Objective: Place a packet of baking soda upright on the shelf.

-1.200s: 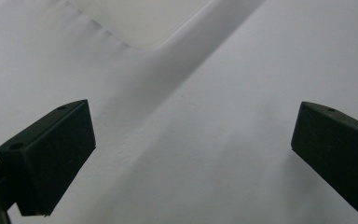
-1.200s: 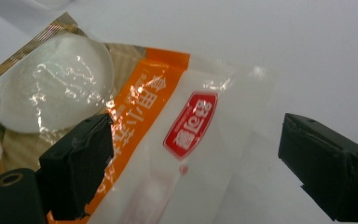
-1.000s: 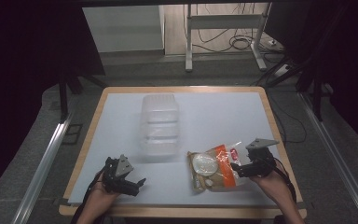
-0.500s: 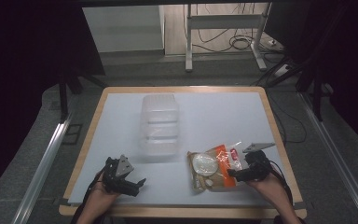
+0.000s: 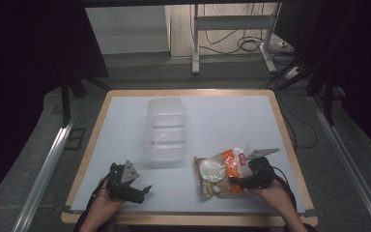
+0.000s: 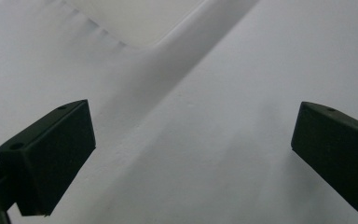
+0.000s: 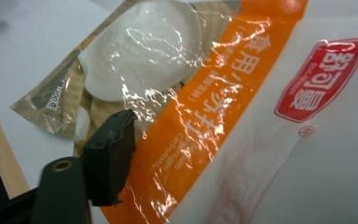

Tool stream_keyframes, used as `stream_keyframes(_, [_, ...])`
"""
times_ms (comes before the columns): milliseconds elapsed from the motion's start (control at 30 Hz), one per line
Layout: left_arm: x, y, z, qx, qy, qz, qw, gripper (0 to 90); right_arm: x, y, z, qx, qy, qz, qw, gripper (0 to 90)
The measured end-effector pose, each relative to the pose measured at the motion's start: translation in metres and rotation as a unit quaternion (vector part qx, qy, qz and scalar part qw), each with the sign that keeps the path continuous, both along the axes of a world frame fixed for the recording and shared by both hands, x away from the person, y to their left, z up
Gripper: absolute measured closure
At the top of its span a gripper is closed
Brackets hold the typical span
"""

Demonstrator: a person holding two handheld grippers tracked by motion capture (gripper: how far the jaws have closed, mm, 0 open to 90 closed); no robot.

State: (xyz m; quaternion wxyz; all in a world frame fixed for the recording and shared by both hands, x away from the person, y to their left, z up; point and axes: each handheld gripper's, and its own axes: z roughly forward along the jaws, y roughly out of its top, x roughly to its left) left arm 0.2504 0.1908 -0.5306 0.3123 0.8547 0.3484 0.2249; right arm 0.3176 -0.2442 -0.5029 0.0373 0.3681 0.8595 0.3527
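Right gripper jaws had just been closing around the snack bag, not yet clamped; left gripper rested apart, idle

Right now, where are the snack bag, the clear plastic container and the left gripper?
snack bag (image 5: 221,171), high view, on its orange band.
clear plastic container (image 5: 165,126), high view, on its middle ribs.
left gripper (image 5: 144,192), high view, between its fingertips.

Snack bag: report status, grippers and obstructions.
Left gripper open, idle on table. Right gripper closing on snack bag, grip unconfirmed. Clear container apart, not obstructing.
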Motion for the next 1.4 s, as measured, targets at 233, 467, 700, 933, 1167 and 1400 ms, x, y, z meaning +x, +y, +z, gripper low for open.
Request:
stream_keyframes(233, [0.0,-0.001,0.0,0.001,0.0,0.001,1.0,0.0,0.002,0.007,0.003,-0.002,-0.014,0.007,0.9999,56.8])
stream_keyframes(467, [0.0,0.0,0.0,0.0,-0.004,0.0,1.0,0.0,0.003,0.005,0.008,-0.013,-0.028,-0.004,0.9995,86.6])
stream_keyframes(700, [0.0,0.0,0.0,0.0,-0.005,0.001,1.0,0.0,-0.001,0.008,0.019,-0.01,-0.074,0.019,0.997,87.6])
stream_keyframes(933, [0.0,0.001,0.0,0.0,-0.004,0.002,1.0,0.0,0.0,0.01,0.029,0.015,-0.073,0.022,0.9969,87.8])
stream_keyframes(1167, [0.0,0.002,0.0,-0.004,-0.006,0.007,1.0,0.0,0.0,0.018,0.042,0.021,-0.093,0.037,0.9947,87.8])
stream_keyframes(1400, [0.0,0.003,0.0,-0.004,-0.005,0.007,1.0,0.0,0.001,0.025,0.052,0.031,-0.096,0.047,0.9938,87.9])
